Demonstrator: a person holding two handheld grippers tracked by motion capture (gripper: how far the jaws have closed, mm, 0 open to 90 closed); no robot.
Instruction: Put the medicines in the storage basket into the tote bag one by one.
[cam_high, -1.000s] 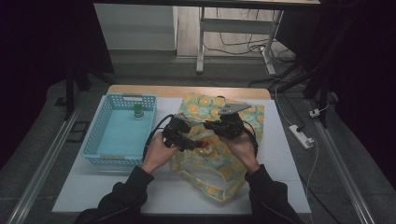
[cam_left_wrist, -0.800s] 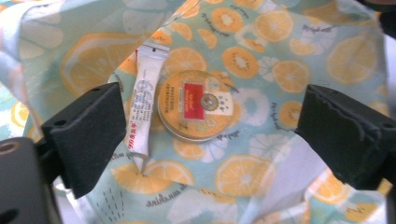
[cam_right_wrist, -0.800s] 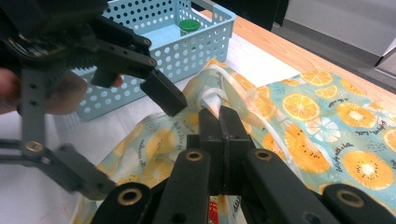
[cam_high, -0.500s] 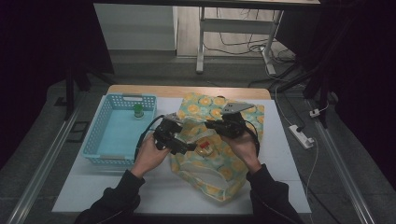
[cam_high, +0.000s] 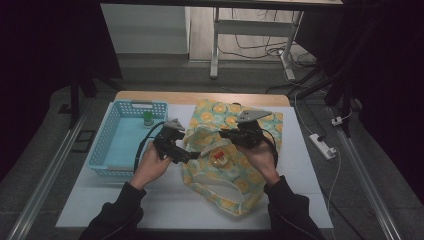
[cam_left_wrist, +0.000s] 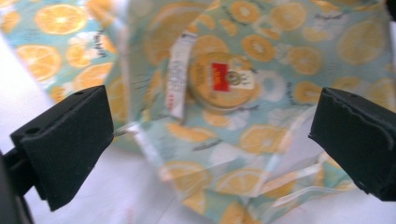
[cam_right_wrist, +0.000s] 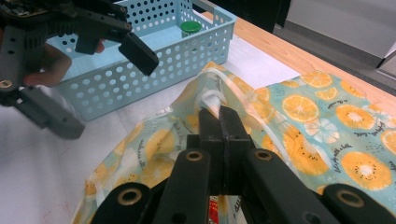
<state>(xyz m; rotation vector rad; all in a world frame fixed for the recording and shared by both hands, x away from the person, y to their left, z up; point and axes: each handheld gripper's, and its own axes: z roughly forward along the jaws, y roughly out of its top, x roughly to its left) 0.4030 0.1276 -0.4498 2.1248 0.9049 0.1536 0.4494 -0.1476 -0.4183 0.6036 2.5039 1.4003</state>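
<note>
An orange-print cloth bag (cam_high: 235, 200) lies on the white table, mouth toward the person. Inside it rests a round tin (cam_high: 218, 158) with a red label, seen in the left gripper view as a gold tin (cam_left_wrist: 222, 79). My left gripper (cam_high: 192, 157) hovers at the bag's left edge. Its jaws have just been opening and stand wide (cam_left_wrist: 205, 135), with the bag (cam_left_wrist: 243, 140) ahead of them untouched. My right gripper (cam_high: 225, 134) is shut on the bag's upper rim (cam_right_wrist: 217, 100) and holds it lifted.
A light blue perforated basket (cam_high: 102, 145) stands left of the bag, with a small green-lidded jar (cam_high: 148, 118) in its far corner. A white power strip (cam_high: 322, 145) lies off the table's right side. The table's wooden edge runs along the back.
My left gripper has drawn back leftward from the bag's mouth toward the basket, its jaws spreading apart. The right gripper and the raised bag rim have stayed put.
</note>
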